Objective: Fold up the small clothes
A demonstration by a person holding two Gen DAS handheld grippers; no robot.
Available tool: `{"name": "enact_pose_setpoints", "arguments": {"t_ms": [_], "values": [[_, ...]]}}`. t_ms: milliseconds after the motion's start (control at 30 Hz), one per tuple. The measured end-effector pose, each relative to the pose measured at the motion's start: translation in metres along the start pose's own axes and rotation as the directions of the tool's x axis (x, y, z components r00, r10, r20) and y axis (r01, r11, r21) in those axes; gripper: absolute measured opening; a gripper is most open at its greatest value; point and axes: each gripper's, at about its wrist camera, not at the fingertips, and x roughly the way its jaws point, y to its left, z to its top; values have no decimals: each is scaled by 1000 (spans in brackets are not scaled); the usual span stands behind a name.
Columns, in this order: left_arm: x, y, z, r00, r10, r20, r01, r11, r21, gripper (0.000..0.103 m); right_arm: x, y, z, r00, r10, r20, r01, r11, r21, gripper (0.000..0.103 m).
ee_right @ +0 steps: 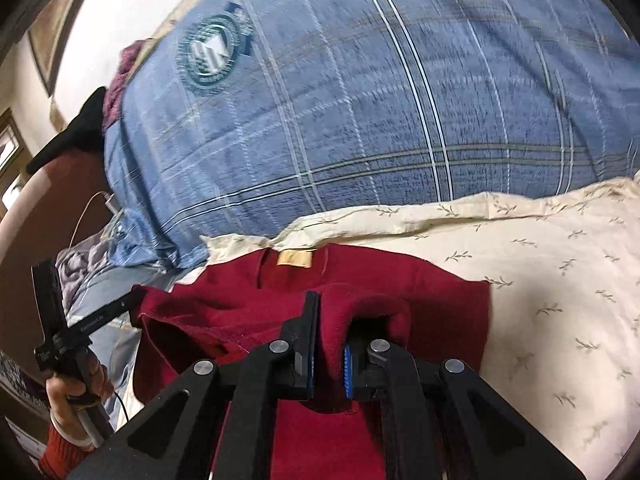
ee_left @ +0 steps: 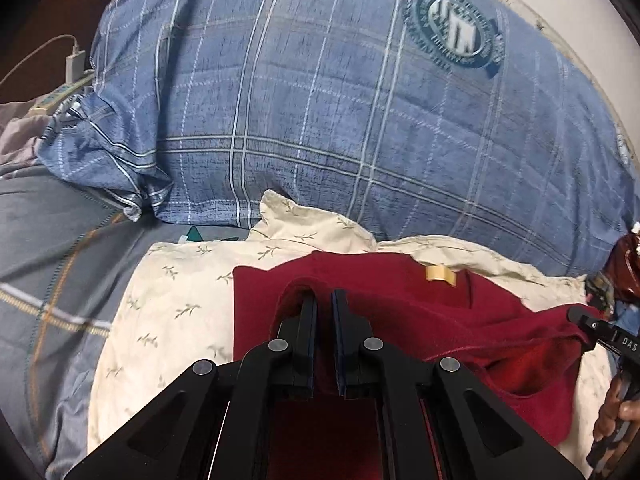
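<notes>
The blue plaid pillow (ee_right: 360, 120) is motion-blurred, its round emblem (ee_left: 454, 30) unreadable. The red garment (ee_left: 400, 312) drapes over one right finger (ee_right: 372, 354), hiding its tip.

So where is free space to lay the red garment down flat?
Bare cream sheet lies right of the red garment, up to the blue pillow. A narrower cream strip lies on its left, beside the grey blanket. The pillow crowds the far side.
</notes>
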Motion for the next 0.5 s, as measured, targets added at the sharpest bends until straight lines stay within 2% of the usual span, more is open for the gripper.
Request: {"name": "enact_pose_setpoints", "arguments": {"t_ms": [100, 200, 267, 300, 333, 367, 400, 433, 500], "values": [[29, 4, 6, 1000, 14, -24, -15, 1000, -27, 7, 20, -16, 6, 999, 48, -14, -47, 997, 61, 11], [49, 9, 9, 999, -26, -36, 24, 998, -62, 10, 33, -35, 8, 998, 39, -42, -33, 990, 140, 16], [53, 13, 11, 998, -46, -43, 43, 996, -75, 24, 29, -42, 7, 997, 58, -41, -50, 984, 173, 24], [51, 15, 11, 998, -50, -37, 47, 996, -76, 33, 21, -44, 6, 999, 42, -14, -39, 983, 179, 43], [47, 16, 12, 999, -40, -15, 39, 997, -74, 63, 9, -47, 6, 999, 21, 37, -27, 982, 185, 63], [40, 20, 12, 999, -31, 23, 33, 996, -80, 78, 0, -50, 6, 997, 14, 78, -28, 981, 192, 67], [33, 23, 13, 998, -34, 57, 39, 995, -94, 76, -11, -52, 7, 994, 13, 104, -34, 980, 196, 67], [28, 25, 14, 997, -44, 64, 51, 993, -103, 76, -16, -52, 8, 995, 22, 96, -40, 981, 189, 67], [23, 26, 16, 998, -51, 48, 55, 994, -91, 76, -21, -45, 8, 997, 44, 71, -55, 987, 148, 66]]}}
